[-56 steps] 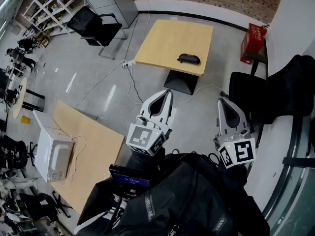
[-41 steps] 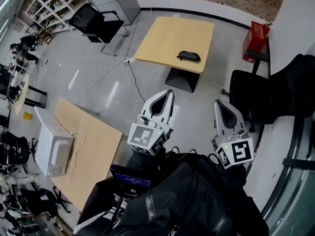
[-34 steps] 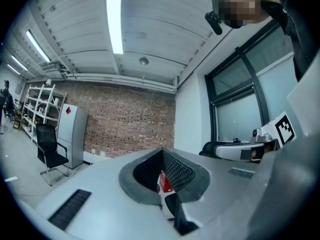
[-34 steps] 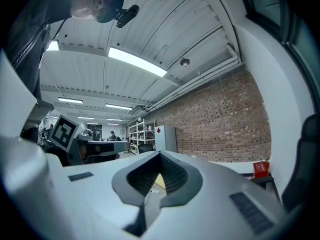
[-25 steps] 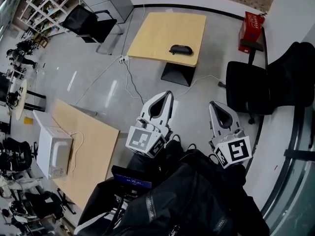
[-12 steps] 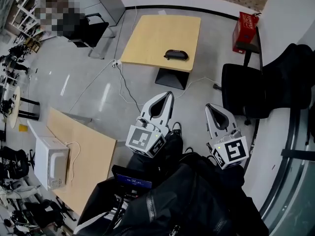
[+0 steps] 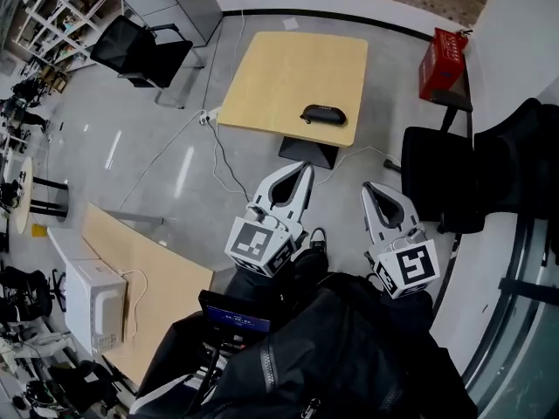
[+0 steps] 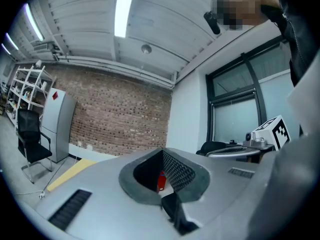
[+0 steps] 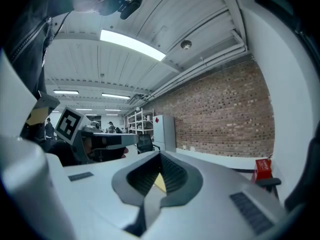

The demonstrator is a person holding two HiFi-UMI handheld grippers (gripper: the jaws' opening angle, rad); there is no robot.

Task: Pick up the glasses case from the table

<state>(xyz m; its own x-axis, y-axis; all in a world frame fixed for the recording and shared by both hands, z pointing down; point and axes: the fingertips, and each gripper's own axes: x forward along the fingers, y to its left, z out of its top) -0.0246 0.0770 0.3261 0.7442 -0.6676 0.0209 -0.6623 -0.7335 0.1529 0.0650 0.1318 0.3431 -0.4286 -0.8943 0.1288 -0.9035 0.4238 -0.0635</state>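
Note:
A black glasses case (image 7: 322,114) lies near the front edge of a light wooden table (image 7: 279,68) across the floor, in the head view. My left gripper (image 7: 302,171) is held level in front of me, shut and empty, its tip short of the table's near edge. My right gripper (image 7: 370,188) is beside it, also shut and empty. In the left gripper view the left gripper (image 8: 162,153) shows closed jaws with a red box (image 8: 160,181) seen through the hole. The right gripper (image 9: 160,155) frames a sliver of the table (image 9: 160,183). The case is hidden in both gripper views.
A red box (image 7: 439,52) stands by the brick wall at the right. Black chairs stand at the right (image 7: 437,177) and far left (image 7: 144,46). A cable (image 7: 218,151) runs over the floor. A second table (image 7: 148,278) with a white appliance (image 7: 96,304) is at the lower left.
The table and case have come nearer and lower in the head view. Both grippers have moved forward together toward the table, still shut.

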